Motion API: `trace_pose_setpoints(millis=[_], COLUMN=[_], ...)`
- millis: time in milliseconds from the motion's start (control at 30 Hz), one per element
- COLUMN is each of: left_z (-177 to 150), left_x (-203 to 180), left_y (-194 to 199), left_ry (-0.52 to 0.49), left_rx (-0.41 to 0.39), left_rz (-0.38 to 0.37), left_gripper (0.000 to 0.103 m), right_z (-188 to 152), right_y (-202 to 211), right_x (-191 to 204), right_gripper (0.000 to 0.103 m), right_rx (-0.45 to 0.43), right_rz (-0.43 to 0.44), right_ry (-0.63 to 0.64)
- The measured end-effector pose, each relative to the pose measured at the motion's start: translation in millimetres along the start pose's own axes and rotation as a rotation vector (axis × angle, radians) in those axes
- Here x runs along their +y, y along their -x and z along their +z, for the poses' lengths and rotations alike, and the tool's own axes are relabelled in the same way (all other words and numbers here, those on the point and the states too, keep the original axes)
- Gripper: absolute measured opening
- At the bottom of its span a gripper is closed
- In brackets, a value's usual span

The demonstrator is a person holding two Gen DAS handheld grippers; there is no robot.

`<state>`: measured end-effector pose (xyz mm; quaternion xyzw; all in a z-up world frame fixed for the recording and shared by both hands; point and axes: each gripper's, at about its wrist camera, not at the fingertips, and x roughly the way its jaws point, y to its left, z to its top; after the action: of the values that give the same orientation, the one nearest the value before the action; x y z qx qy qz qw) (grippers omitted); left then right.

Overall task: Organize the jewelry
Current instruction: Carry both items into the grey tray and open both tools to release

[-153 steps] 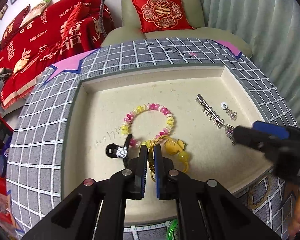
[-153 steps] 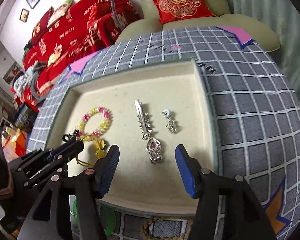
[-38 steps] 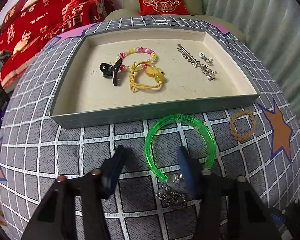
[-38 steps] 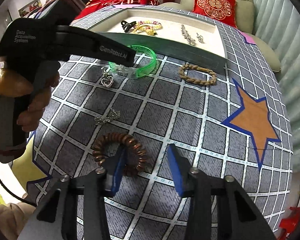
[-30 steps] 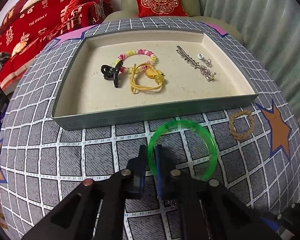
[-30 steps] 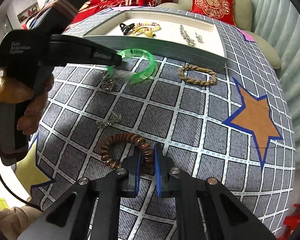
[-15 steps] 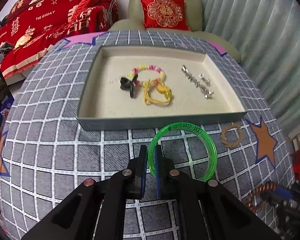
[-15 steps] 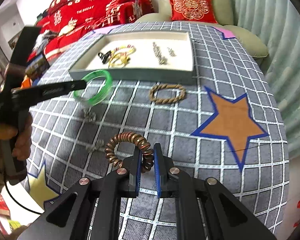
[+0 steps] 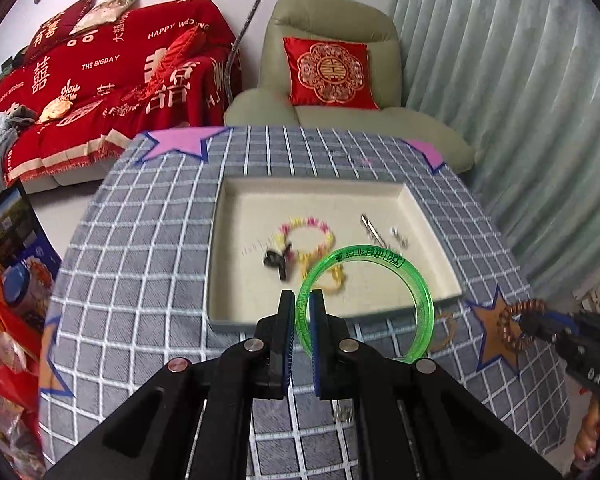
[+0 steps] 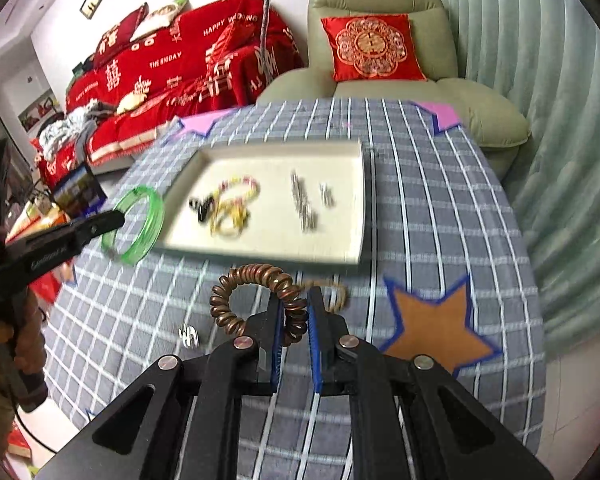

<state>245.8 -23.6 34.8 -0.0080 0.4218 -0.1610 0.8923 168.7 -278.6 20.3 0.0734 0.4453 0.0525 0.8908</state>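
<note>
My left gripper (image 9: 302, 300) is shut on the rim of a clear green bangle (image 9: 368, 254), held in the air over the near edge of the shallow cream tray (image 9: 252, 208). My right gripper (image 10: 296, 296) is shut on a copper coil hair tie (image 10: 256, 270), raised above the checked cloth in front of the tray (image 10: 340, 208). In the tray lie a pink-and-yellow bead bracelet (image 9: 308, 226), a black clip (image 9: 276, 262), a yellow cord piece (image 9: 332, 284), a silver hair clip (image 9: 370, 228) and a small earring (image 9: 398, 236).
A braided rope bracelet (image 10: 338, 292) and a small silver charm (image 10: 188, 336) lie on the grey checked cloth before the tray. Behind the table stand a green armchair (image 9: 340, 20) and a red-covered sofa (image 9: 100, 80). A curtain (image 9: 520, 120) hangs at right.
Both grippers closed on their pieces, the left on the green bangle and the right on the coil hair tie. Both then lifted them off the cloth toward the tray.
</note>
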Motion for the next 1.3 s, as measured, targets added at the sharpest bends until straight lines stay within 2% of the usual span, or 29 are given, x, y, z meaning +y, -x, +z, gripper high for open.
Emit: trace_pose_setpoints(millis=[233, 500, 633, 900, 1100, 1300], left_z=[37.6, 61.4, 60.5, 54.4, 47.4, 44.7], left_x=[3.2, 5.6, 4.8, 7.6, 2.2, -3.0], left_y=[-12.4, -74.4, -110.6, -155.8, -166.0, -166.9], left_ry=[0.000, 0.025, 0.004, 0.002, -0.044, -0.055], left_rx=[-0.025, 0.021, 0.053, 0.099, 0.096, 0.100], left_rz=[0.029, 0.074, 0.120, 0.156, 0.186, 0.183], left_gripper=[0.016, 0.016, 0.016, 0.016, 0.016, 0.016], right_z=[54.7, 92.0, 96.3, 95.9, 90.2, 85.5], right_y=[-14.9, -71.5, -104.1, -160.8, -182.9, -189.8], right_x=[-4.2, -14.9, -18.0, -16.4, -19.7, -21.1], right_gripper=[0.013, 0.012, 0.012, 0.012, 0.012, 0.013], right_rx=[-0.021, 0.007, 0.033, 0.069, 0.089, 0.105], right_rz=[0.009, 0.013, 0.007, -0.022, -0.046, -0.046], right_ry=[-0.025, -0.089, -0.102, -0.098, -0.089, -0.092])
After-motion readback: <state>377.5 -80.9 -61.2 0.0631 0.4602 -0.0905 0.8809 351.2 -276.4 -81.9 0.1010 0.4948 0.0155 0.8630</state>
